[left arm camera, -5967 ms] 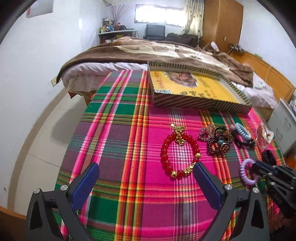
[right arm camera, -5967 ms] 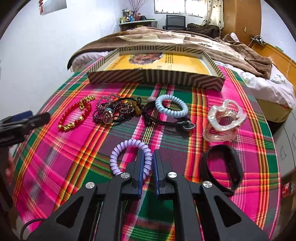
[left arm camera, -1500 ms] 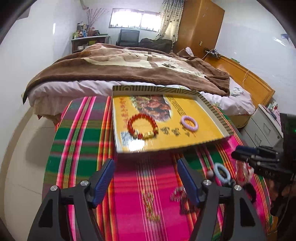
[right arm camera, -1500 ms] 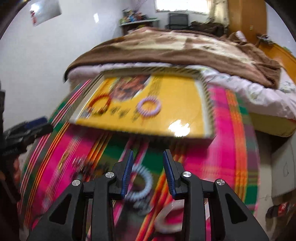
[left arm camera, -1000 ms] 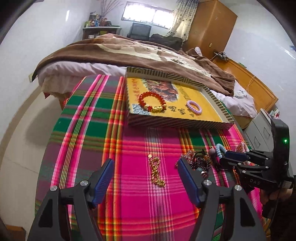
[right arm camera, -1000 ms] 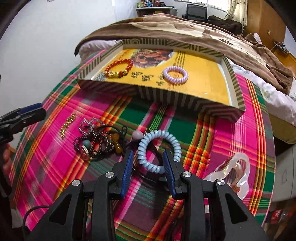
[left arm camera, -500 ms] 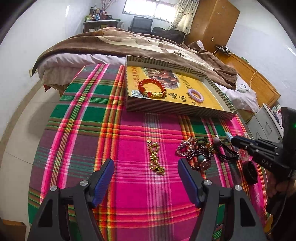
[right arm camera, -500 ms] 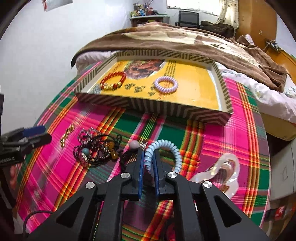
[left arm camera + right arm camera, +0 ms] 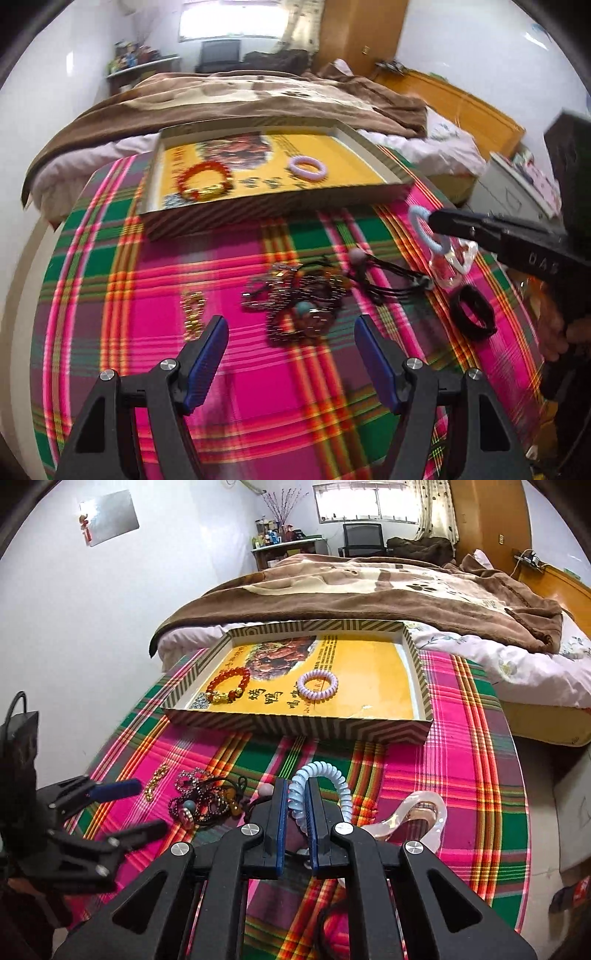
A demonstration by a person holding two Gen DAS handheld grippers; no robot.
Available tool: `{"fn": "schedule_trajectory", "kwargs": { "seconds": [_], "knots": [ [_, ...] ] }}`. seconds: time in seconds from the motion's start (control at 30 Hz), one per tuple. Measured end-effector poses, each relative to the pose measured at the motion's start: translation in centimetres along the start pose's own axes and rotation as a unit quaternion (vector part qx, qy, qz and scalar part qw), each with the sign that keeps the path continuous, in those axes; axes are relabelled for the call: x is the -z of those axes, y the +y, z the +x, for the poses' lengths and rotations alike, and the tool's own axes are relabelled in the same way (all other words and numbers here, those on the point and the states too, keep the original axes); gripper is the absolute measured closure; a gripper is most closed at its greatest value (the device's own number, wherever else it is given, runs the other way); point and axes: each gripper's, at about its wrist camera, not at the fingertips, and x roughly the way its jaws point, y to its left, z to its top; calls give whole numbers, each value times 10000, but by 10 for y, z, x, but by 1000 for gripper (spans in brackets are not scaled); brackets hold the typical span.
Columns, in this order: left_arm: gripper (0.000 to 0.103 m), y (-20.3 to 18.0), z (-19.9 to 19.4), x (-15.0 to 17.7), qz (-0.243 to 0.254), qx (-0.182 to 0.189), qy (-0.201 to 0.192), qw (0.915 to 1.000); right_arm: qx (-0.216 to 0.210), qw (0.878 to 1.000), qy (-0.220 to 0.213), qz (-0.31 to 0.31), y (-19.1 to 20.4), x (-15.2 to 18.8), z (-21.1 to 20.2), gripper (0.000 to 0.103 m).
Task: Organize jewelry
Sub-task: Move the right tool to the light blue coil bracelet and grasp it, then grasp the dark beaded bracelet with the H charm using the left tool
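Right hand-held gripper [image 9: 295, 805] clenched on blue coil band [image 9: 325, 775] above plaid tablecloth [image 9: 472, 775], bed [image 9: 369, 587] behind.

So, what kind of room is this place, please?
Most likely a home bedroom. A bed with a brown blanket stands behind the table with the plaid cloth, a wooden wardrobe is in the far corner, and a curtained window lights the room.

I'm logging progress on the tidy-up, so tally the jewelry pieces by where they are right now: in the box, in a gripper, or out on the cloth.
In the yellow box: 2, the red bead bracelet and the purple coil tie.
Clamped in the right gripper: 1, the blue coil tie.
On the plaid cloth: 4 separate pieces plus one beaded tangle I cannot count.
Total: at least 8.
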Motion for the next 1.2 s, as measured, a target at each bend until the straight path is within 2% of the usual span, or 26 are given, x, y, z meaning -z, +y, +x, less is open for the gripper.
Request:
{"fn": "schedule_trajectory", "kwargs": {
  "seconds": [0.2,0.27,0.37,0.5,0.7,0.8,0.97,1.2],
  "knots": [
    [34,-18,15,-3,253,-48,87,9996,-39,10000,-68,35,-6,3,-7,93],
    [41,-19,17,-4,186,-58,38,9998,-55,9999,-89,33,-7,3,-8,93],
    [44,-19,20,-5,152,-99,8,9998,-64,9999,-120,52,-8,3,-10,93],
    [58,-17,27,-6,137,-162,117,9997,-110,9998,-156,68,-8,3,-11,93],
    [66,-17,31,-5,141,-197,136,9996,-129,9998,-158,80,-9,5,-10,93],
    [79,-18,34,-5,164,-246,198,9994,-135,9997,-152,98,-9,5,-10,93],
    [83,-23,29,-7,244,-199,115,9994,-127,9998,-153,103,-9,6,-10,93],
    [83,-19,11,-12,88,-125,-144,9998,-68,9997,-187,124,-11,6,-13,93]
  ]
}}
